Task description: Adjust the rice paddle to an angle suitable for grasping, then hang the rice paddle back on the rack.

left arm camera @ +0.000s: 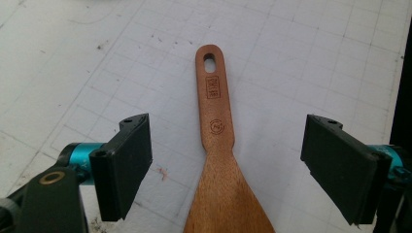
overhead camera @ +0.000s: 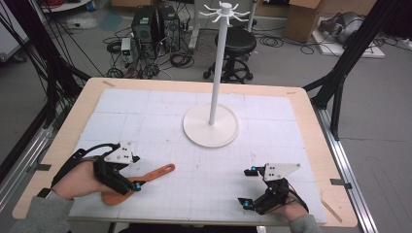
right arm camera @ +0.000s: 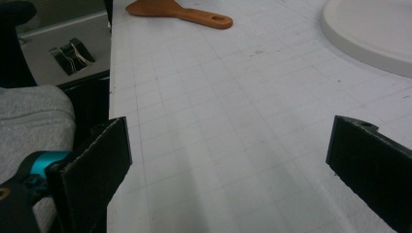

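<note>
1. Wooden spatula [left arm camera: 217, 160]: flat on the bench [overhead camera: 204, 160], front left, untouched
2. Left hand-held gripper [left arm camera: 226, 165]: jaws wide, straddling the spatula
3. Right hand-held gripper [right arm camera: 228, 165]: jaws wide, nothing between

1. High view: even, diffuse overhead light; the white grid mat [overhead camera: 194, 145] is bright without glare, and the frame is slightly soft.
2. Left gripper view: the wooden spatula [left arm camera: 216, 145] is sharp; faint shadows lie under it.
3. Right gripper view: dimmer; black pads [right arm camera: 97, 165] at the lower corners are blurred.
</note>
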Demonstrator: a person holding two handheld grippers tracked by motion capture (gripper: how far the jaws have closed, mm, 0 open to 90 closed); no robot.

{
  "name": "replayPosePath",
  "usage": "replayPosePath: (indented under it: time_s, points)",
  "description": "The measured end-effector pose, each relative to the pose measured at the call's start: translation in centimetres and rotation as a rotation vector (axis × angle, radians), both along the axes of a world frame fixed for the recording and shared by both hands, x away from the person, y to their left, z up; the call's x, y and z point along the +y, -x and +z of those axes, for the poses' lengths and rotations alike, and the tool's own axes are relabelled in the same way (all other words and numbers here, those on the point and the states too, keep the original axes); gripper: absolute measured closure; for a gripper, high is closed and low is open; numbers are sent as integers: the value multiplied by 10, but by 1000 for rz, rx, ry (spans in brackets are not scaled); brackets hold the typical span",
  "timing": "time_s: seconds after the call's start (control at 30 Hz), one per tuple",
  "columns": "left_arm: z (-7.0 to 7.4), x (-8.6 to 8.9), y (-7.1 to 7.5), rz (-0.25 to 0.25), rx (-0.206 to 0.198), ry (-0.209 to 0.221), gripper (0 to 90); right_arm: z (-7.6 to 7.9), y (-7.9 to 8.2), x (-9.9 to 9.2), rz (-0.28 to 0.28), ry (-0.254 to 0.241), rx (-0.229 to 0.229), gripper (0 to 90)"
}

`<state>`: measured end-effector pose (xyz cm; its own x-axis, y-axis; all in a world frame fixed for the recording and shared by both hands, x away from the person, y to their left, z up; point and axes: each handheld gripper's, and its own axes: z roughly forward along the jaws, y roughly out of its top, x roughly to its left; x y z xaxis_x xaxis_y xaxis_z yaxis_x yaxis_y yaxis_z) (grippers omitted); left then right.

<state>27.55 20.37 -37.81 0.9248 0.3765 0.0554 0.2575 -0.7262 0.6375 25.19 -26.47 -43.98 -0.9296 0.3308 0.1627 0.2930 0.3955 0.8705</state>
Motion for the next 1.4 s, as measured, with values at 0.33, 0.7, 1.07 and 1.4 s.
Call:
replayPosePath:
  time_s: [0.33,0.7,1.07,1.4]
  points:
    - [-7,-15,-17,5,70,-57,234,0,-1,0,1,-4,-8,12]
    - [-10,-27,-26,0,119,-105,250,0,0,0,-1,-1,-3,12]
    - [-17,-43,-32,4,156,-184,310,-1,0,0,-2,4,7,12]
    - [-26,-48,-33,24,174,-267,342,-1,1,1,6,12,12,12]
